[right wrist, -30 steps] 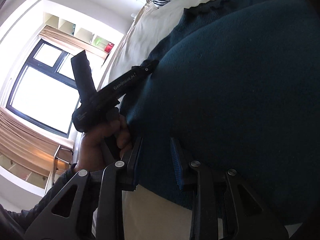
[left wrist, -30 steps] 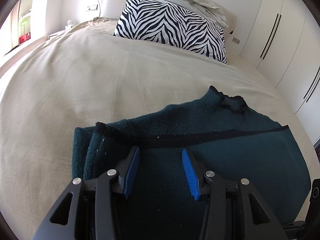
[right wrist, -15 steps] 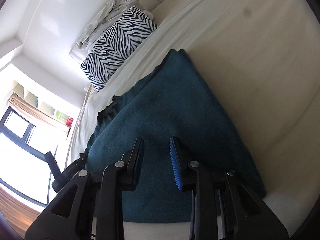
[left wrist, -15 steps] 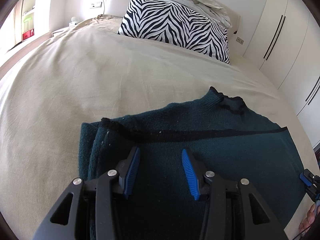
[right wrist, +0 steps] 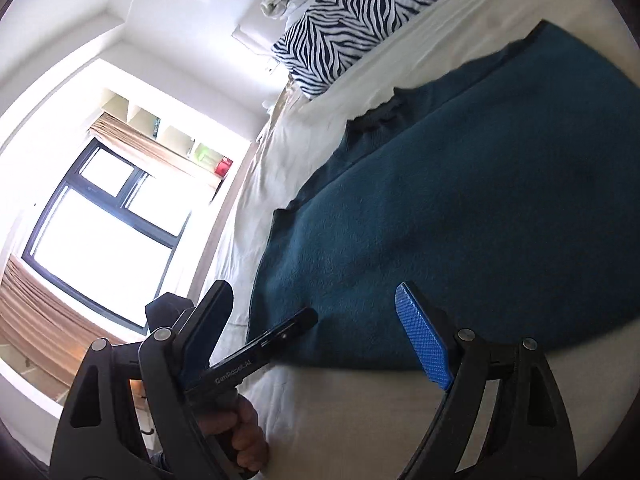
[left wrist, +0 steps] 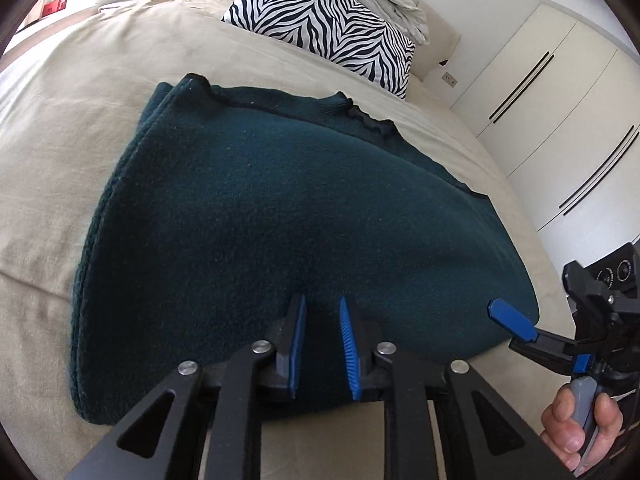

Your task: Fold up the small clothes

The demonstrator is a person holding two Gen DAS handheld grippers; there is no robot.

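A dark teal sweater [left wrist: 300,200] lies folded in layers on the beige bed sheet [left wrist: 60,120], its collar toward the pillow. My left gripper [left wrist: 322,304] hovers over the sweater's near edge. Its jaws are closing to a narrow gap, with cloth below them but no fold pinched that I can see. A blue pad [left wrist: 512,319] of the other gripper shows at the sweater's right corner. In the right wrist view the right gripper [right wrist: 314,296] is opening wide beside the sweater [right wrist: 480,208], with nothing held. A finger [right wrist: 280,332] of the left gripper crosses that gap.
A zebra-striped pillow [left wrist: 320,12] and crumpled white bedding sit at the head of the bed. White wardrobe doors [left wrist: 560,100] stand to the right. A bright window [right wrist: 100,232] with shelves above is on the left. Bare sheet [right wrist: 360,420] surrounds the sweater.
My left gripper has drawn back to the sweater's near edge and its jaws have narrowed. The right gripper's jaws have gone from nearly shut to wide apart, off the cloth.
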